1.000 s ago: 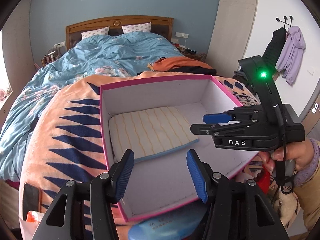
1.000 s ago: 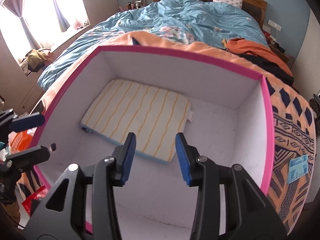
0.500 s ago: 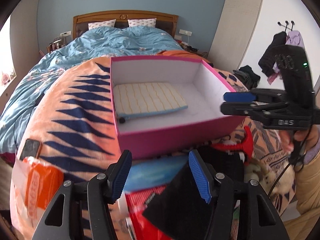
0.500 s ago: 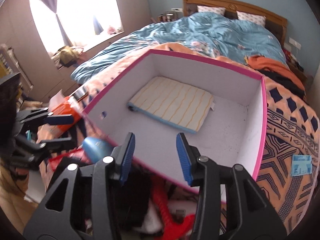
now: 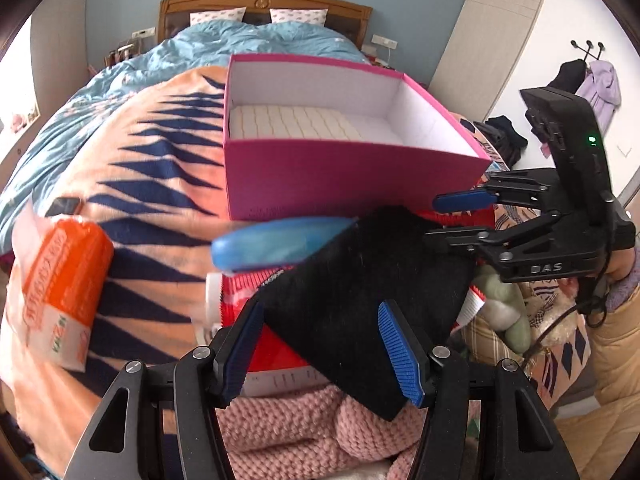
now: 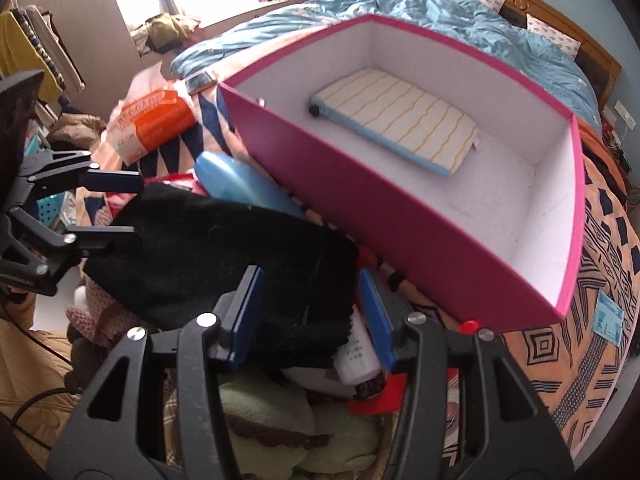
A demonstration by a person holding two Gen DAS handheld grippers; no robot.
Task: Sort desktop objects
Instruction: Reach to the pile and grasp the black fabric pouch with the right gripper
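A pink box (image 5: 320, 172) (image 6: 400, 216) with a white inside stands on the orange patterned blanket. A yellow-striped pouch (image 5: 296, 122) (image 6: 400, 124) lies inside it. In front of the box is a pile: a black cloth (image 5: 368, 292) (image 6: 224, 256), a blue oval case (image 5: 276, 242) (image 6: 236, 184), a red packet (image 5: 276, 344) and pink knitwear (image 5: 304, 436). My left gripper (image 5: 320, 350) is open over the black cloth. My right gripper (image 6: 312, 312) (image 5: 452, 216) is open over the same cloth from the other side. Neither holds anything.
An orange tissue pack (image 5: 60, 280) (image 6: 152, 124) lies at the left on the blanket. A phone (image 5: 62, 205) lies beyond it. A white tube (image 6: 358, 356) and green plush (image 6: 280, 420) sit in the pile. A bed with a blue duvet (image 5: 240, 48) is behind.
Both grippers have pulled back out of the pink box and dropped over the pile in front of it. The black cloth now lies between each gripper's fingers.
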